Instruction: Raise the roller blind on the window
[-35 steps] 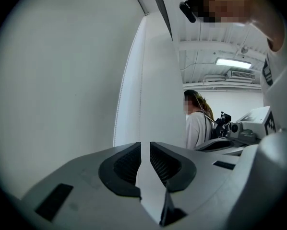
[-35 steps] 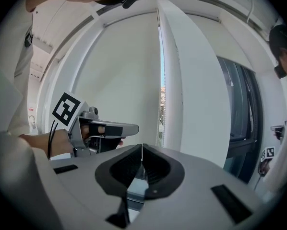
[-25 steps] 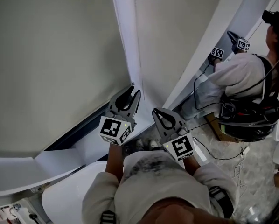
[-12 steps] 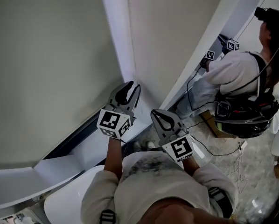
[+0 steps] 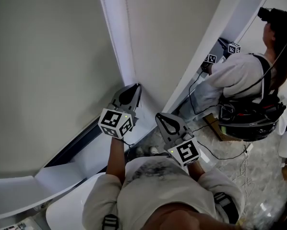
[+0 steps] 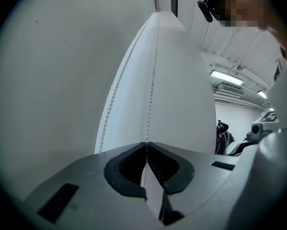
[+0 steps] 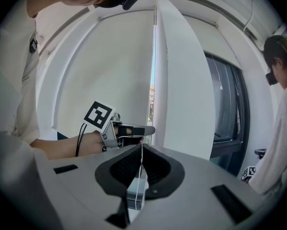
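The plain, pale grey roller blind (image 5: 47, 61) covers the window left of a white pillar (image 5: 115, 32). Its white bead chain (image 6: 150, 80) hangs along the pillar. The left claw (image 6: 146, 145) has just been closing and pinches one strand. The right claw (image 7: 141, 146) is clamped on what seems the same chain.

No words, brand names or numbers can be read anywhere. The only sign-like marks are black-and-white square code patterns. They stand on the faces of the marker cube (image 5: 115, 123) on the left gripper (image 5: 135, 86) and of the marker cube (image 5: 185, 152) on the right gripper (image 5: 159, 115). The left one also shows in the right gripper view. Two small cubes (image 5: 234, 48) with such patterns show by the second person (image 5: 244, 75), too small to make out. None carries letters or digits.
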### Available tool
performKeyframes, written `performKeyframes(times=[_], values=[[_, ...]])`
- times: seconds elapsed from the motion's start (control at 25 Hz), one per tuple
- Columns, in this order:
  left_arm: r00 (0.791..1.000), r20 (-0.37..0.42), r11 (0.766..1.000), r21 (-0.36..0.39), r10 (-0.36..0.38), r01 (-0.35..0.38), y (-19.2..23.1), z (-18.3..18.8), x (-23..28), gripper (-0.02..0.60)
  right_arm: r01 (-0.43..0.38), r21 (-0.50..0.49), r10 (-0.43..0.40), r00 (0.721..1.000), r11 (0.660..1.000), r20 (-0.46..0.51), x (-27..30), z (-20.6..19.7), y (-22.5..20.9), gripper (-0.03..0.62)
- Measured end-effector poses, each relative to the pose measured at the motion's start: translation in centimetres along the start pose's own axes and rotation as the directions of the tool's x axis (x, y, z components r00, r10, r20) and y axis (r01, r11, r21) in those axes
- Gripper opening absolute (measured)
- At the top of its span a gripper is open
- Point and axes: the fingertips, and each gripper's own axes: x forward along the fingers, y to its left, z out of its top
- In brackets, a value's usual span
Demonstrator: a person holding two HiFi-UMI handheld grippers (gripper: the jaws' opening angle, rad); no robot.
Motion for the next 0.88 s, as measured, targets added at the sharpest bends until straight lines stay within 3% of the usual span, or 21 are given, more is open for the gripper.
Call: performKeyframes(times=[0.2, 0.36, 0.88], values=[[1.0, -0.014, 1.0, 0.025, 0.003, -0.003, -0.4, -0.2, -1.0, 0.011, -0.024, -0.008, 0.025, 1.0, 1.0, 0.019, 0.4, 0.9, 0.1, 0.063], [0.999, -0.033, 0.998, 0.051, 0.026, -0.024, -0.9, -0.6, -3.1, 0.011, -0.088, -0.004, 0.088, 0.995, 0.996, 0.051, 1.2, 2.9, 0.9, 0.063], [0.994, -0.051, 0.993, 0.064, 0.1, -0.097, -1.2, -1.3, -8.1, 0.011, -0.242, -0.024, 0.243, 0.954, 0.97, 0.175, 3.5, 10.5, 3.2, 0.074]])
